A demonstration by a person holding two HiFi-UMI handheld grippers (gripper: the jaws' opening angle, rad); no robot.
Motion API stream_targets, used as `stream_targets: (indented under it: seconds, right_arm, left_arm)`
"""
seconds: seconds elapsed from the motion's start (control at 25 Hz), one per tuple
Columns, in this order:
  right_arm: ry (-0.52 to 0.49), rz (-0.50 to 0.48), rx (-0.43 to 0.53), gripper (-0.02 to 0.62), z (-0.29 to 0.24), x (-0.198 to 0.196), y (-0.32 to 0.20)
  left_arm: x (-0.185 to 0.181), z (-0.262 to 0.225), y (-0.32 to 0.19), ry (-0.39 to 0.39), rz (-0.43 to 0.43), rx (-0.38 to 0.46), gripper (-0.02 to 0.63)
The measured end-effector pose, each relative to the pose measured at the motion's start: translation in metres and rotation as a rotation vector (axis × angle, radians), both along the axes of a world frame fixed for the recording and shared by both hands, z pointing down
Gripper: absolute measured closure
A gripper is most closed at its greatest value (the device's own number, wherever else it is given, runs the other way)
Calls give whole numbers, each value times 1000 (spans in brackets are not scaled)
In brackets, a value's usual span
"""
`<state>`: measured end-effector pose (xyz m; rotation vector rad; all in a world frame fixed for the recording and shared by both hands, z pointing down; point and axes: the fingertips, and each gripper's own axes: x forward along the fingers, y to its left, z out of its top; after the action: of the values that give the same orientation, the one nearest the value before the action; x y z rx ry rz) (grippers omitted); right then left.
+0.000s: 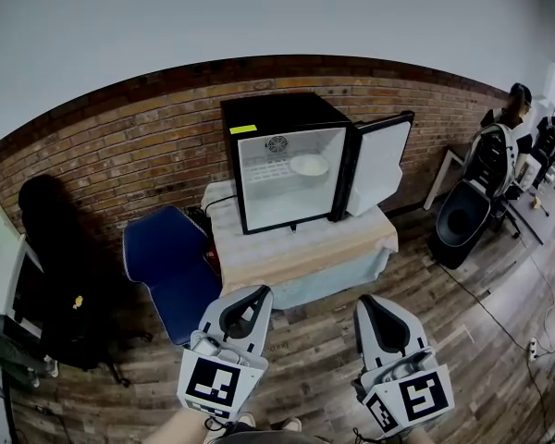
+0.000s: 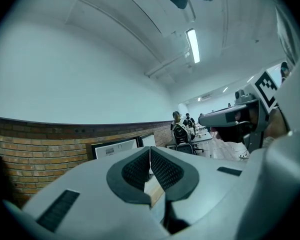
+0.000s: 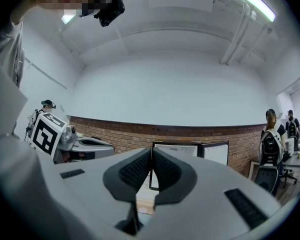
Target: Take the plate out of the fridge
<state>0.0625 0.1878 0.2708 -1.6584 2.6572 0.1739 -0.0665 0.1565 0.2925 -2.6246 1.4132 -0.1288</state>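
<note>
Left tongs (image 2: 149,151) and right tongs (image 3: 151,151) hanging closed, empty, well short of bench (image 1: 301,248). Plate (image 1: 309,165) sitting on upper shelf (image 1: 266,170) inside mini fridge (image 1: 282,118) near bench's back edge; door (image 1: 381,160) standing open, clearing reach.

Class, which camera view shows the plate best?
The head view: the plate sits in plain sight inside the open fridge. Both gripper views catch the fridge's front, but no plate can be made out.

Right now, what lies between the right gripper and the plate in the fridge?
Head view: beyond the right gripper, a strip of wooden floor, then the cloth-covered table. The fridge door stands open, so nothing covers the plate.
</note>
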Motion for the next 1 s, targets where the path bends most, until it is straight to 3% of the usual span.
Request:
stream_targets:
  seconds: [0.56,1.0]
  right_arm:
    - [-31,-26,-8,562,13,32,7]
    - [-32,-18,-1,561,19,41,-2]
  left_arm:
    - [18,8,8,-17,-60,-5,588]
    - [31,10,-4,-27,-39,18,588]
